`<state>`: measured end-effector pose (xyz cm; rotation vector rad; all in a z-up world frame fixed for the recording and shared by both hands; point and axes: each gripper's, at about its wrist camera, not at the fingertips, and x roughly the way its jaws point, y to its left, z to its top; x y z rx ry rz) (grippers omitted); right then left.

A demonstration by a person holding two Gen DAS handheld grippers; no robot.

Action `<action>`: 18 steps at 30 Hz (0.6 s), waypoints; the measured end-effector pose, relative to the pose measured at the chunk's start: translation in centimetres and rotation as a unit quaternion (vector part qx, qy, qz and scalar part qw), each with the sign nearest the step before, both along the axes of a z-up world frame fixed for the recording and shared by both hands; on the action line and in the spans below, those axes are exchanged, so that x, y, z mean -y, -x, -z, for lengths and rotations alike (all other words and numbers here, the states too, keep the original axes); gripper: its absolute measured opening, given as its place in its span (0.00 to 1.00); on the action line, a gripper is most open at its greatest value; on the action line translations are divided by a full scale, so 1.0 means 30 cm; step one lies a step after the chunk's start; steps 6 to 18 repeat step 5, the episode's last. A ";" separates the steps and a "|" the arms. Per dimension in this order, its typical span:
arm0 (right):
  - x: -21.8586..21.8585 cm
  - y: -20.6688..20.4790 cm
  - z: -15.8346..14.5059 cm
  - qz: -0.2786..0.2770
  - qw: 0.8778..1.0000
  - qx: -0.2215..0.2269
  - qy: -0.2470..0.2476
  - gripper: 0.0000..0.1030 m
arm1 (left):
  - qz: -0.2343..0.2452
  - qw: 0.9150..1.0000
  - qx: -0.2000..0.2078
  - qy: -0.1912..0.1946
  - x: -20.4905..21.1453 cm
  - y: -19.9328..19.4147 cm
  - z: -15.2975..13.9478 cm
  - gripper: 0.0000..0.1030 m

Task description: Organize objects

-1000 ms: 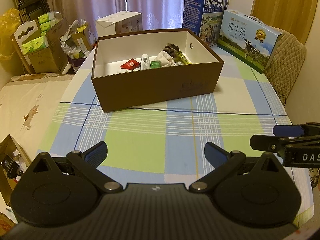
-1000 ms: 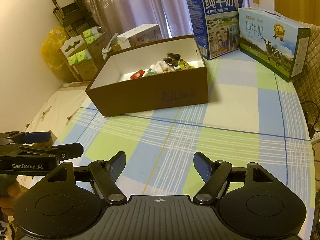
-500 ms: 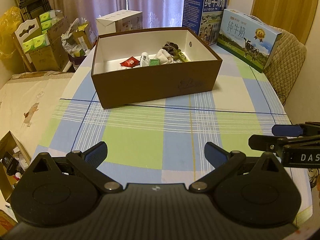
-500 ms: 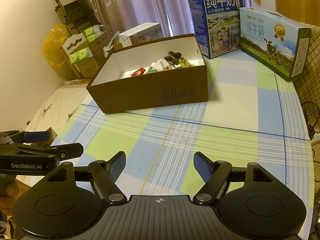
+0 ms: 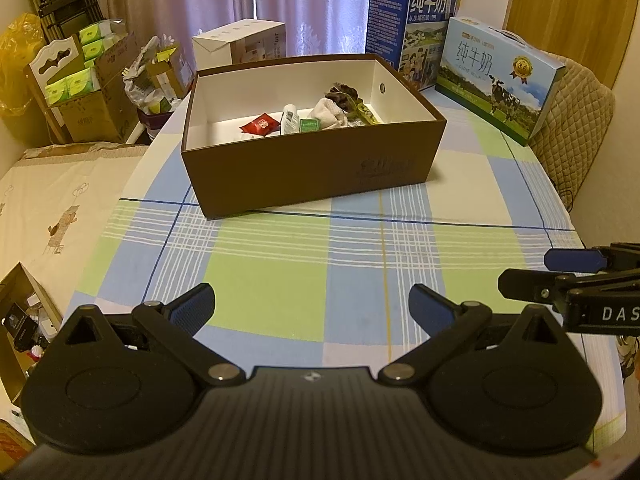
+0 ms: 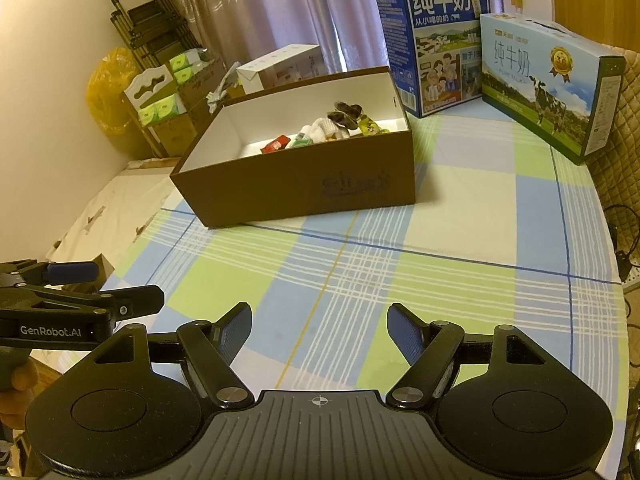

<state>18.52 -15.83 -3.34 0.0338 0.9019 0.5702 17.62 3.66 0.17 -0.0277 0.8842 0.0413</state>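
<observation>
A brown open box [image 5: 312, 168] stands on the checked tablecloth [image 5: 280, 272]; it also shows in the right wrist view [image 6: 304, 188]. Inside lie small items: a red packet [image 5: 259, 124], a white bottle [image 5: 289, 118], a green packet [image 5: 309, 123], a white cloth bundle [image 5: 330, 113] and a dark bundle [image 5: 342, 94]. My left gripper [image 5: 312, 306] is open and empty, low over the table's near edge. My right gripper [image 6: 320, 330] is open and empty beside it. Each gripper shows at the edge of the other's view.
Two milk cartons, a blue one [image 6: 436, 40] and a pale one [image 6: 548, 80], stand at the table's back right. A white box [image 5: 240, 46] sits behind the brown box. Cardboard boxes with tissue packs [image 5: 84, 92] stand on the floor at left. A padded chair [image 5: 576, 128] is at right.
Both views have drifted slightly back from the brown box. Both grippers stay open and empty.
</observation>
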 end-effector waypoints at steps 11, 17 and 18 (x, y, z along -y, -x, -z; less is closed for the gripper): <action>-0.002 -0.017 0.008 -0.002 1.000 -0.003 0.000 0.70 | -0.001 1.000 -0.001 -0.002 0.002 -0.013 0.001 0.99; -0.002 -0.017 0.008 -0.002 1.000 -0.003 0.000 0.70 | -0.001 1.000 -0.001 -0.002 0.002 -0.013 0.001 0.99; -0.002 -0.017 0.008 -0.002 1.000 -0.003 0.000 0.70 | -0.001 1.000 -0.001 -0.002 0.002 -0.013 0.001 0.99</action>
